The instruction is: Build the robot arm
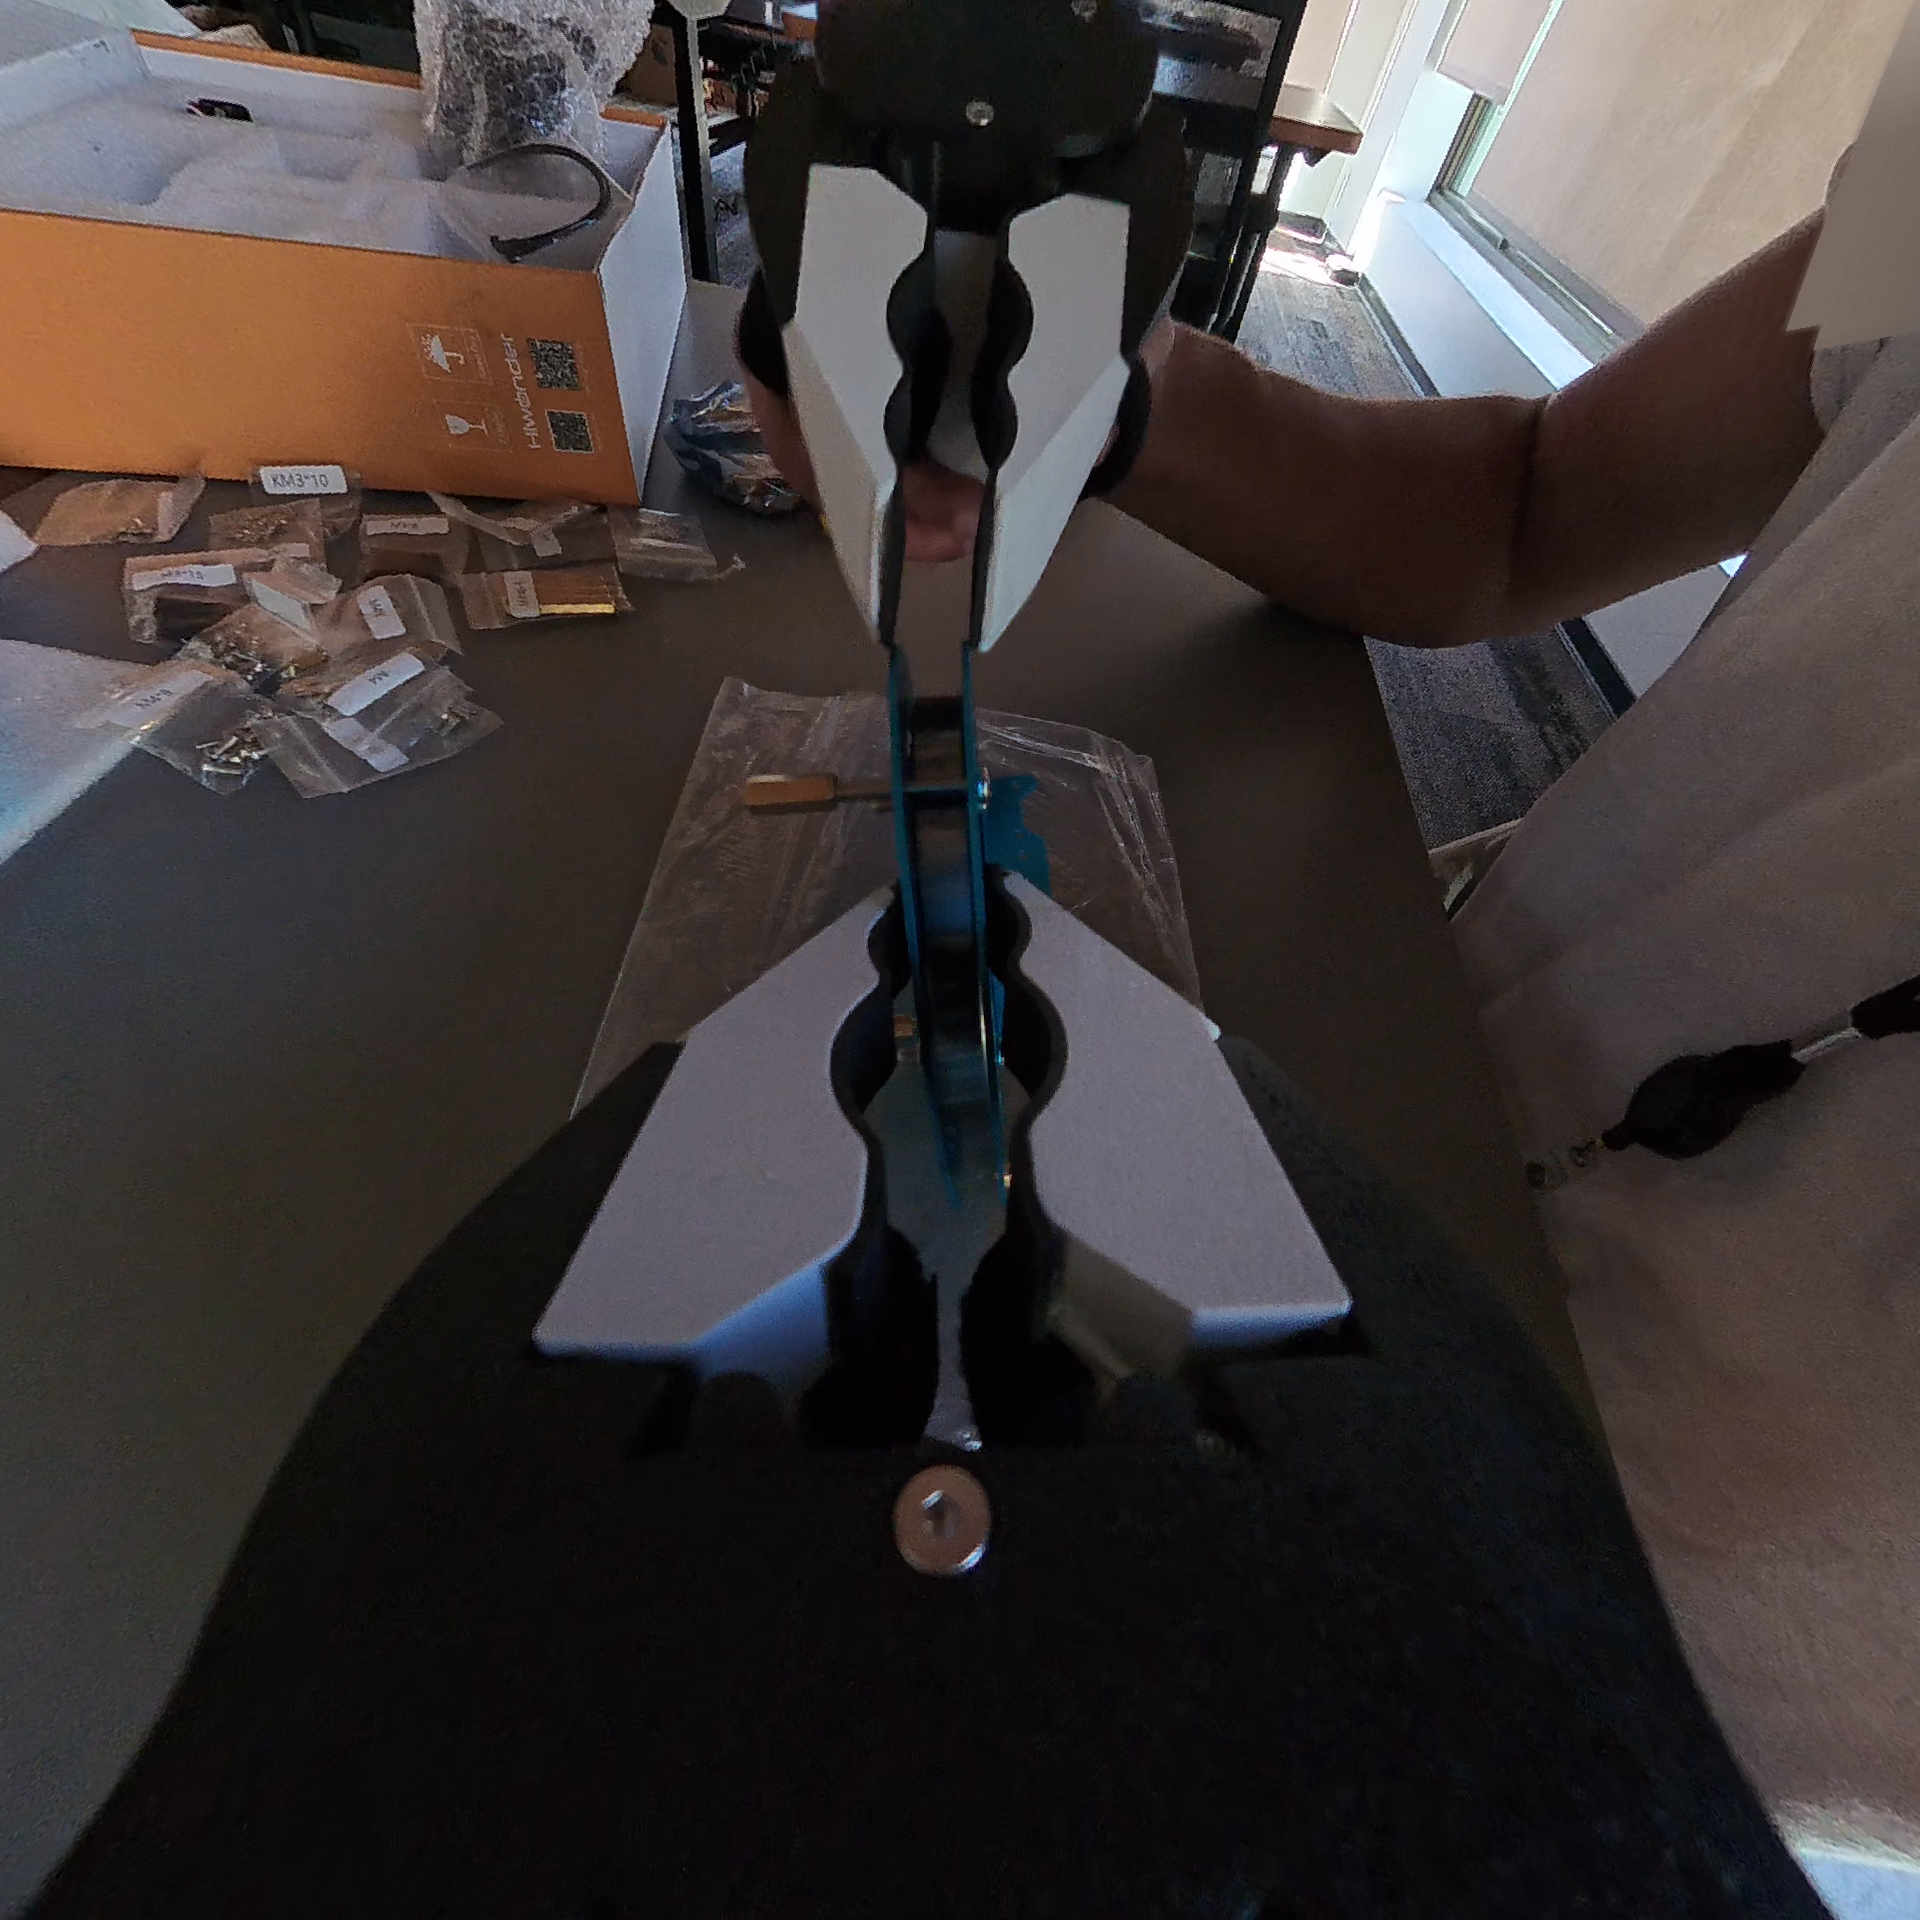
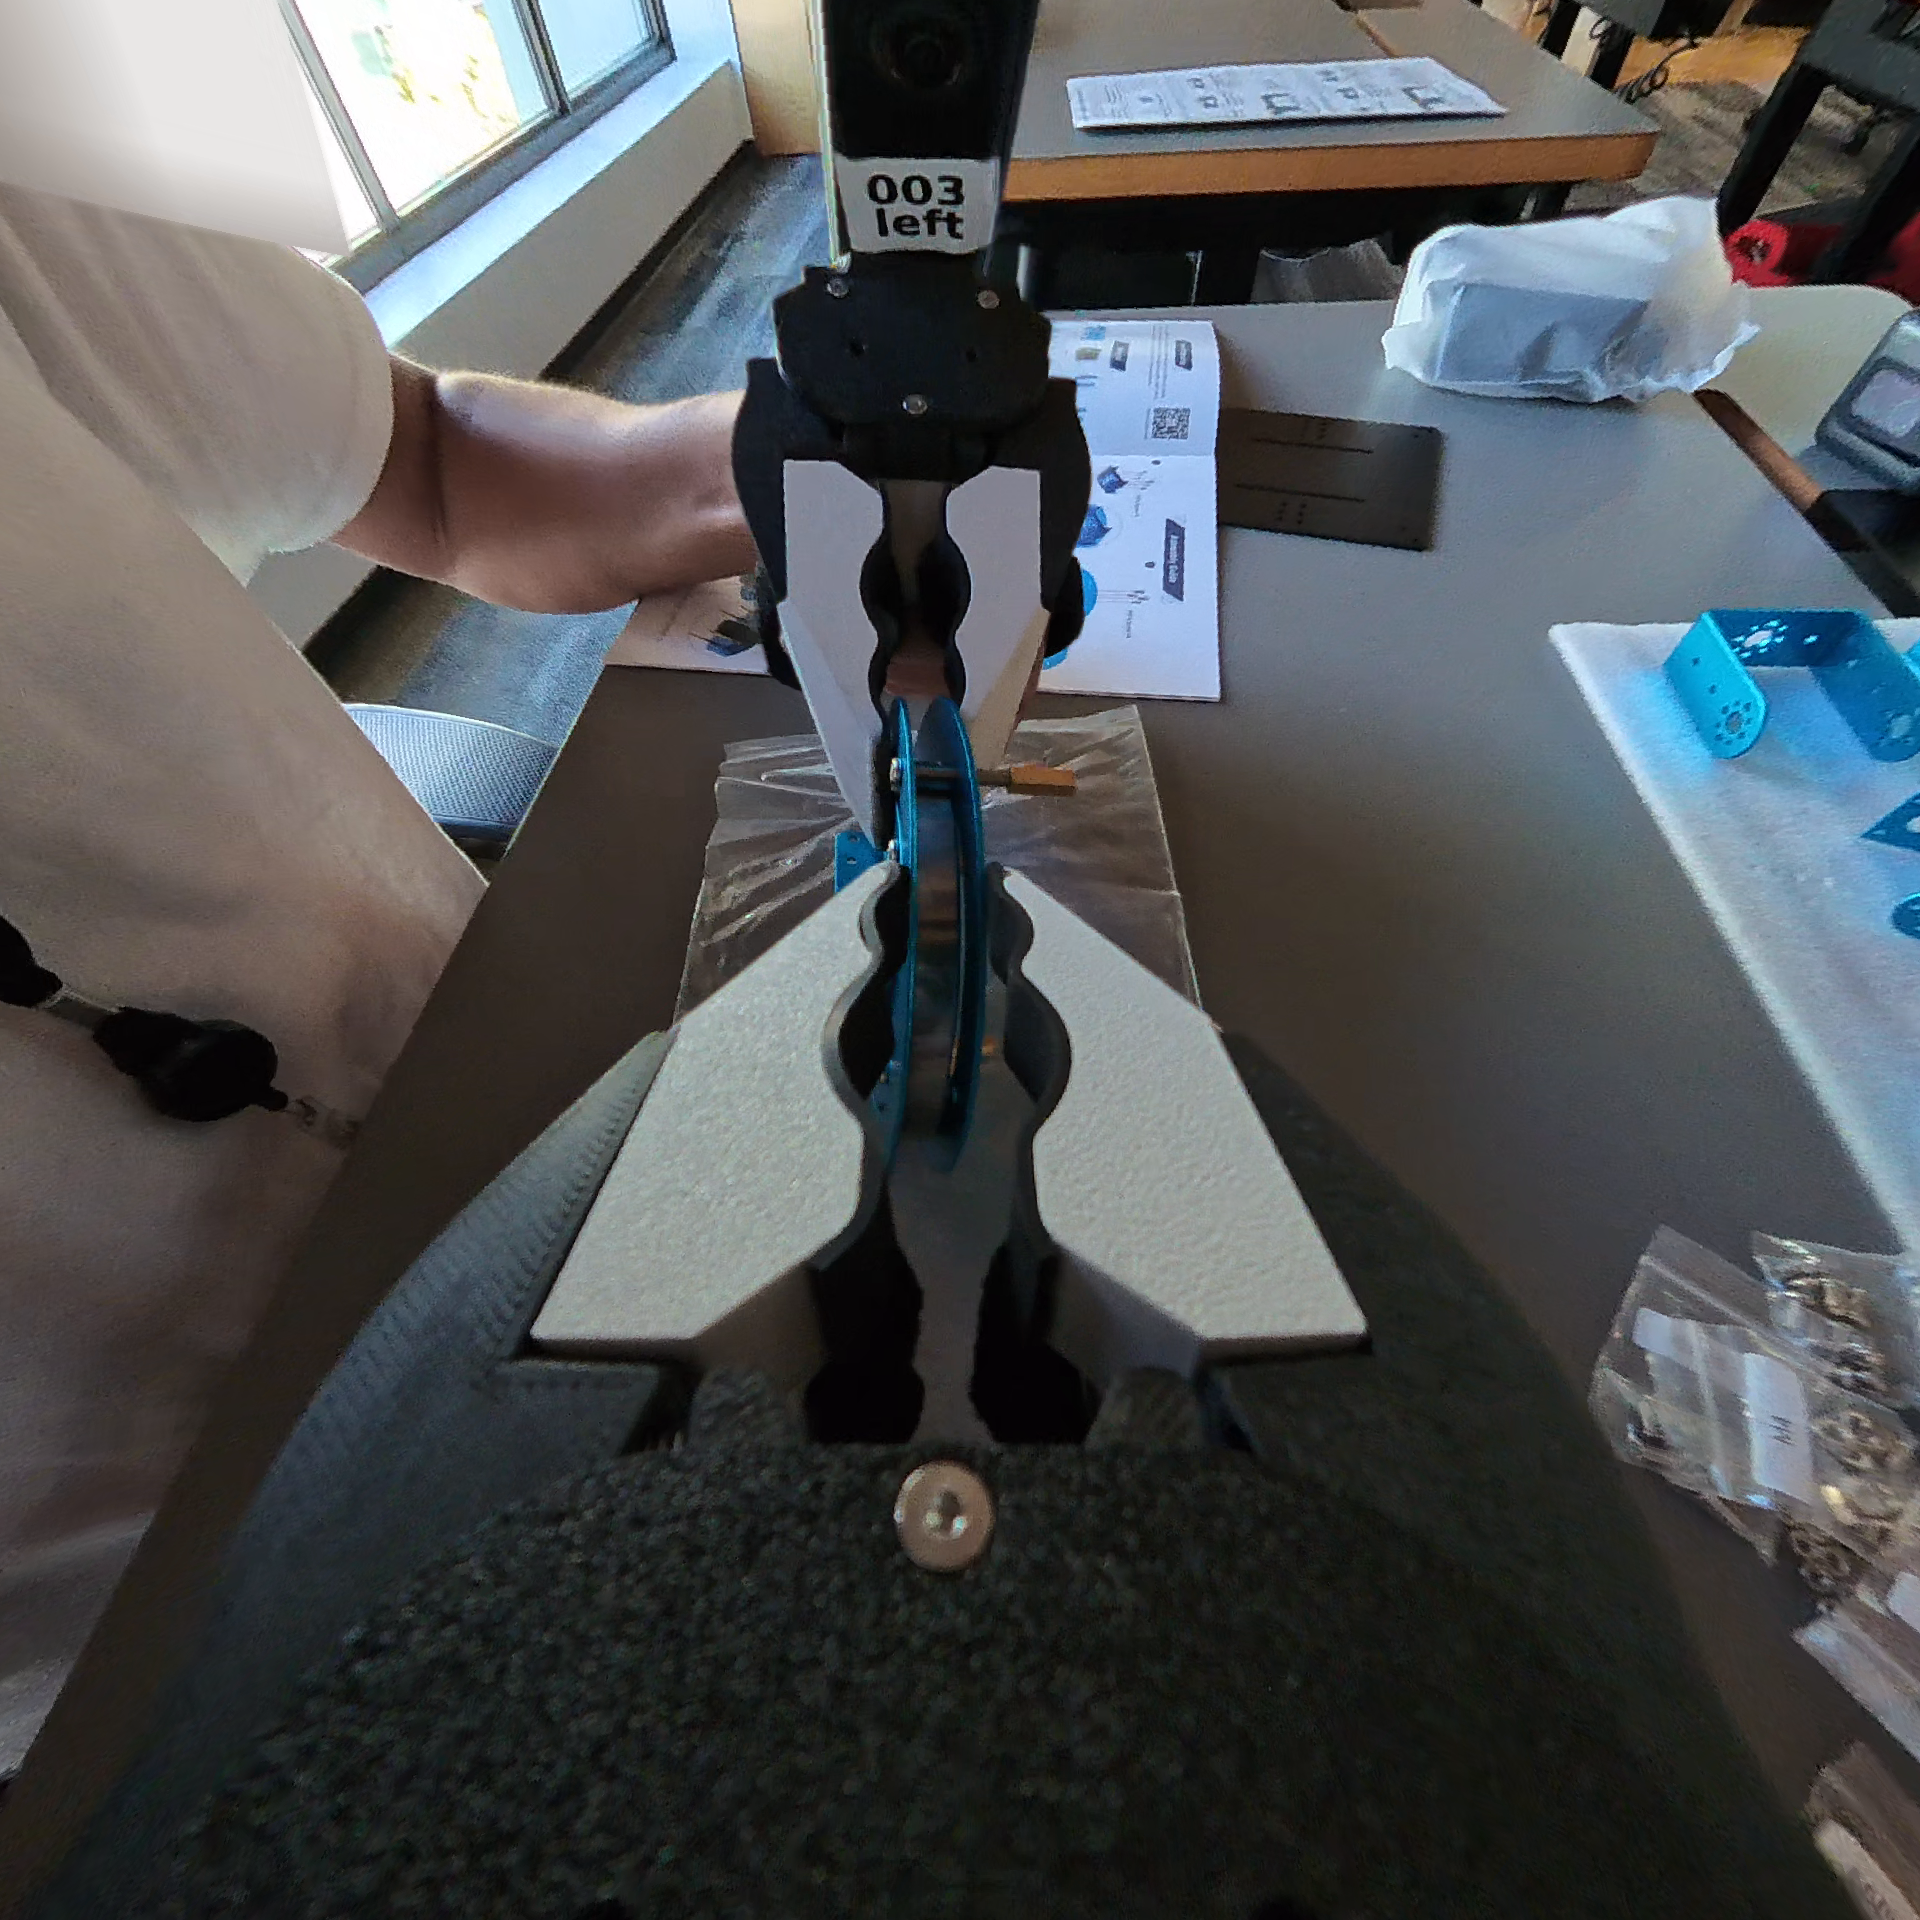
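We hold a blue disc assembly (image 2: 935, 935) from both ends.
Left gripper (image 1: 940, 935) and right gripper (image 2: 940, 904) each pinch its rims above the plastic bag (image 2: 1091, 831); let's keep both grips level.

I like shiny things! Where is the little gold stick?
The little gold stick pokes sideways out of the blue disc part, just above the clear plastic bag on the grey table. It sits between the two tools.
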`<state>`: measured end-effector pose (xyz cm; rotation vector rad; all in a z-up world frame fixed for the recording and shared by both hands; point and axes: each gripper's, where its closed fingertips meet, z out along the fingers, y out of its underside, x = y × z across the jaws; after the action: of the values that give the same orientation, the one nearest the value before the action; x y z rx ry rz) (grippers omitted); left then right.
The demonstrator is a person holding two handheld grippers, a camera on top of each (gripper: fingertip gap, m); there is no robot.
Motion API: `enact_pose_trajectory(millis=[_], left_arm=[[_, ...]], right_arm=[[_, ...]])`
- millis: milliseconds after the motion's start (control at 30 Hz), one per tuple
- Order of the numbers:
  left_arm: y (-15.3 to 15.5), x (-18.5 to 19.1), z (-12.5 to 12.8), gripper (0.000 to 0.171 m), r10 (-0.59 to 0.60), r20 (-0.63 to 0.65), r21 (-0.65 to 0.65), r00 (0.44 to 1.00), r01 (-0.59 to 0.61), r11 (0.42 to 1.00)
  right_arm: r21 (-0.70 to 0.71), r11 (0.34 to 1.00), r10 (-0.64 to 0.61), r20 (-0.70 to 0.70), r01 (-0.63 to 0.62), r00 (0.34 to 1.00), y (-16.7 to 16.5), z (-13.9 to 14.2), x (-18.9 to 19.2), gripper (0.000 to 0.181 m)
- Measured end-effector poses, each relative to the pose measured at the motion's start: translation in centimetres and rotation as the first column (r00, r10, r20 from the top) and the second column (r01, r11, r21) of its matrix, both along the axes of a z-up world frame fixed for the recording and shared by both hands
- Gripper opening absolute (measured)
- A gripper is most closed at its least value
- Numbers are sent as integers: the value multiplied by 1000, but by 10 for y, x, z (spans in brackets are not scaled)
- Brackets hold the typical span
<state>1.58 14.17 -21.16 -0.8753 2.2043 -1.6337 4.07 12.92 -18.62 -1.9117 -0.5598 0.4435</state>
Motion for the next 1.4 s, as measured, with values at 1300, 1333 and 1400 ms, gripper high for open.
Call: enact_pose_trajectory(millis=[1300,1333,1400], left_arm=[[1,-2,-3,13,-23,14,26,1000,23,999],[0,-3,-3,13,-24,15,26,1000,24,999],[-1,-4,-3,12,-28,21,29,999,27,999]], right_arm=[[-21,999,45,-36,-46,998,-8,-2,-1,4],[3,999,45,-46,-45,998,-8,4,-2,9],[38,999,20,-56,-17,998,-5,14,1,24]])
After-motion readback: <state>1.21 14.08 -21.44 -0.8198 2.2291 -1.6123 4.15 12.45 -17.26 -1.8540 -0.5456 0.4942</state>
